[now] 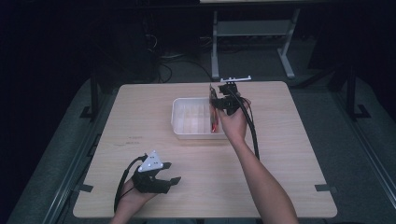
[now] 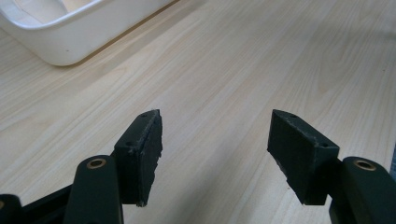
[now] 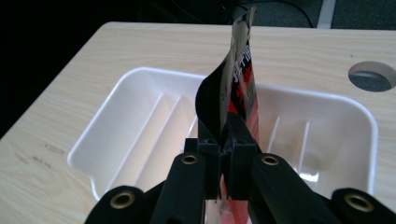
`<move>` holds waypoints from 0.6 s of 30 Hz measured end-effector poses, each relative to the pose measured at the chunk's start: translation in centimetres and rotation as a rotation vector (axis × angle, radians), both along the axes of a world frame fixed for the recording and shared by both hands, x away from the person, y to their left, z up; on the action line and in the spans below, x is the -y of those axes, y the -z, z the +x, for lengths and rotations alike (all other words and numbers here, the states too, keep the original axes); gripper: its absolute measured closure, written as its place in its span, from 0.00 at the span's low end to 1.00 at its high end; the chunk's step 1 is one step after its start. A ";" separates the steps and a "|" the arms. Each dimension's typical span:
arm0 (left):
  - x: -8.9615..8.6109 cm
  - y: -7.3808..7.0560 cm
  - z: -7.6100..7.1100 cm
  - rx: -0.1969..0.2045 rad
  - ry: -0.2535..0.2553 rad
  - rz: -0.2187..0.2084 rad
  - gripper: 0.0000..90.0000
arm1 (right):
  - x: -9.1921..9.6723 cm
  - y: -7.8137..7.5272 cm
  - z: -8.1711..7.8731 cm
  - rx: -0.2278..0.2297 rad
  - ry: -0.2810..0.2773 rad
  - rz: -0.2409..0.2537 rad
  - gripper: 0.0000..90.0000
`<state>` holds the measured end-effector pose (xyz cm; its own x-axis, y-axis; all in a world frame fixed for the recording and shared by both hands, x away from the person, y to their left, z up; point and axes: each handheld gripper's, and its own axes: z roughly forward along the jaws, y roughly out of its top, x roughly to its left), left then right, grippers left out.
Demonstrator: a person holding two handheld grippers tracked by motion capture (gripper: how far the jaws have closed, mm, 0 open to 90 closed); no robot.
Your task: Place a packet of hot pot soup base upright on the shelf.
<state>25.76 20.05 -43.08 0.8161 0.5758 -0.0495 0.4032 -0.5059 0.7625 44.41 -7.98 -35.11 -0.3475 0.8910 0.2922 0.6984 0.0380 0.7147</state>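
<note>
Right gripper (image 3: 225, 163) pinches a red-black packet (image 3: 238, 88), jaws near closed on its thin film, over the right end of the white tray (image 1: 180, 130). Packet stands upright, lower end inside the tray by its right wall. Tray sits mid-table toward the far edge. Left gripper (image 2: 215, 154) rests near the table's (image 1: 280, 154) near-left corner, jaws half open, nothing between them, bare wood all round.

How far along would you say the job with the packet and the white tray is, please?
Done: the right claw has the black-and-red packet pinched and held over the white tray. In hand: lowering it in. Left: letting go; the left claw waits open over the table.
</note>
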 end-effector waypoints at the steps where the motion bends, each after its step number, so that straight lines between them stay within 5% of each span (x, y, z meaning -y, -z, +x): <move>1: 0.0 0.0 0.0 0.000 0.000 0.000 0.39 | 0.0 0.0 0.0 0.000 0.000 0.000 0.96; 18: 0.0 0.1 0.0 -0.002 0.001 0.012 0.39 | 1.6 0.5 -0.9 -0.054 -0.101 -0.007 0.93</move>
<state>25.75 20.07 -43.17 0.8164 0.5758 -0.0443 0.4044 -0.5152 0.7556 43.51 -9.63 -35.64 -0.4196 0.8544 0.3064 0.7281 0.1153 0.6757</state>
